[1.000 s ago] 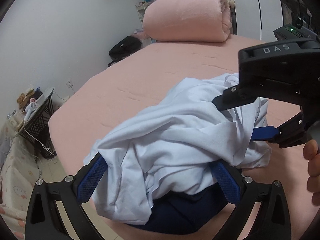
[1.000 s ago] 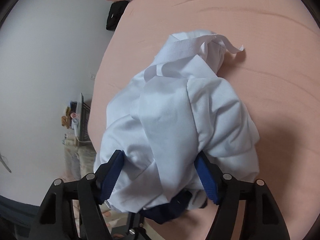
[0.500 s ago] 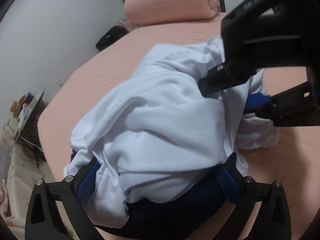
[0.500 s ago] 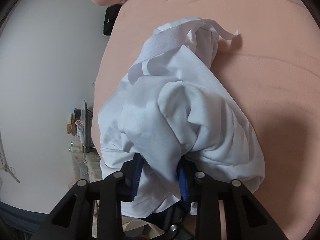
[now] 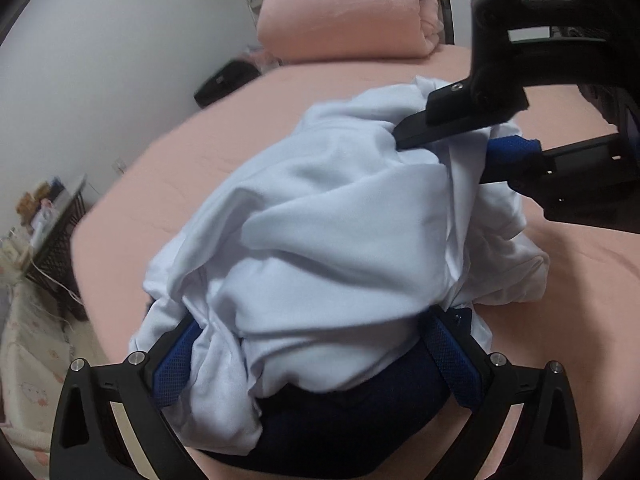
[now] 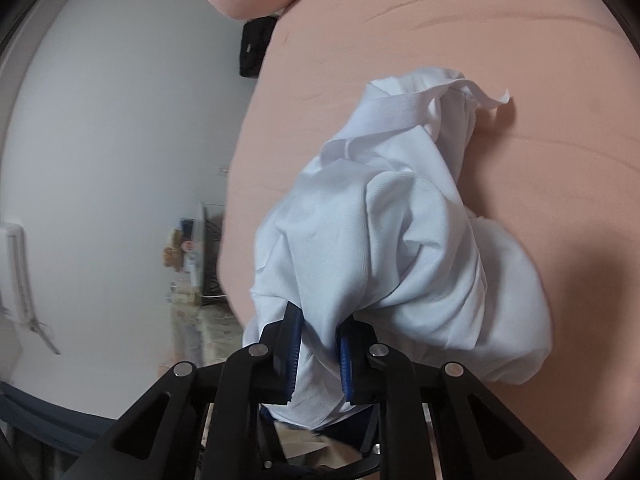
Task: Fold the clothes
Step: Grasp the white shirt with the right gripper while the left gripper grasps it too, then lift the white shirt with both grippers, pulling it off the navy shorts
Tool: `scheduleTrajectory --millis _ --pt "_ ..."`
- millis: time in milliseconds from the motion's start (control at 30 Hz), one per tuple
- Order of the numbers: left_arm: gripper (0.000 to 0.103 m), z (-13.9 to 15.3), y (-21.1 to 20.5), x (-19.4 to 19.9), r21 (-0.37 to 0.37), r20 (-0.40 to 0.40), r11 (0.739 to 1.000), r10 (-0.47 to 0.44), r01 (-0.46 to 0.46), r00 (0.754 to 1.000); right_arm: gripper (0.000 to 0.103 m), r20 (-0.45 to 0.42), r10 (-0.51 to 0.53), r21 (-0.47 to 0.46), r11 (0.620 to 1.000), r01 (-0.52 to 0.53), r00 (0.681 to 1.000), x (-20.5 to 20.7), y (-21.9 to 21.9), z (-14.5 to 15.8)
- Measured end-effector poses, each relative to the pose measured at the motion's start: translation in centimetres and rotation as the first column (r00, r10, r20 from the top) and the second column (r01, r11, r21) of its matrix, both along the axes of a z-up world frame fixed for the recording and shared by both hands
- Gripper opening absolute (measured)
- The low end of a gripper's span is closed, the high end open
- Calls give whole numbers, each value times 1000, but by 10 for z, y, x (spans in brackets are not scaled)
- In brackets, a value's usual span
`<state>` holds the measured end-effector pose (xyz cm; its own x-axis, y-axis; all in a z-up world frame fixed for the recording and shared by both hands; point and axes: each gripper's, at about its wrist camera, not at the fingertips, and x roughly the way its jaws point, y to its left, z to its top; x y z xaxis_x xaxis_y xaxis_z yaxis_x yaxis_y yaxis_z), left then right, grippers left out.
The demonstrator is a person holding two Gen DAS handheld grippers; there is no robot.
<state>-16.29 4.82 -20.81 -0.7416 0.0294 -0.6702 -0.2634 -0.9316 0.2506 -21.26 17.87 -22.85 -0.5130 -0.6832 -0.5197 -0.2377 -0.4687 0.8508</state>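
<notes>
- The bed (image 5: pixel 168 184), under a pink sheet, fills most of both views; it carries all the laundery, and its left edge drops off toward a pale wall.
- A rolled pink duvet (image 5: pixel 344 12) lies at the far end of the bed, well apart from the clothes.
- The white garment (image 5: pixel 340 240), crumpled into a loose mound, sits near the bed's left edge. In the right wrist view a hemmed band and a thin flap of it (image 6: pixel 490 98) trail off at its far end onto the sheet.
- A dark navy garment (image 5: pixel 352 428) lies under the near side of the white garment, mostly covered by it; only its near bulge shows.
- The left hand-held gripper (image 5: pixel 316 364) has its jaws spread wide, the blue pads on either side of the bunched white and navy cloth. Cloth fills the gap, but whether the pads press it I cannot tell.
- The right hand-held gripper (image 6: pixel 318 354) has its jaws drawn close and pinches a fold of the white garment between the blue pads; in the left wrist view it reaches in from the right onto the far top of the mound (image 5: pixel 460 136).
- A black bag (image 5: pixel 224 80) sits beyond the bed's far left edge, against the wall.
- A dark wire basket (image 5: pixel 52 248) stands on the floor left of the bed; small toys and other bits rest on top of it, too small to tell apart, and a white cable hangs beside it.
</notes>
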Motion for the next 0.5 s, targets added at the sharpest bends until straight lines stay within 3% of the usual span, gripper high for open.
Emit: scheduleTrajectory --millis 100,233,300,367,433,500 --pt "103 9 4 9 -17 -70 1000 -13 12 997 15 -27 17 -49 999 -18 1000 7 10 3" --pt "103 21 10 21 -41 -162 999 -33 26 986 15 -49 45 -1 999 -45 998 6 6 8" --pt "103 23 18 20 -50 -163 997 -69 62 984 15 -63 55 -1 998 -56 996 6 5 11" --pt "94 17 15 25 -43 -128 995 -94 90 987 15 -78 67 -2 998 -68 995 6 4 15" --pt "61 8 12 16 -40 -80 996 -82 79 993 15 -87 81 0 997 -81 993 6 3 20" --pt "52 5 7 7 -30 -53 998 -65 63 996 15 -88 101 5 995 -101 991 7 1 23"
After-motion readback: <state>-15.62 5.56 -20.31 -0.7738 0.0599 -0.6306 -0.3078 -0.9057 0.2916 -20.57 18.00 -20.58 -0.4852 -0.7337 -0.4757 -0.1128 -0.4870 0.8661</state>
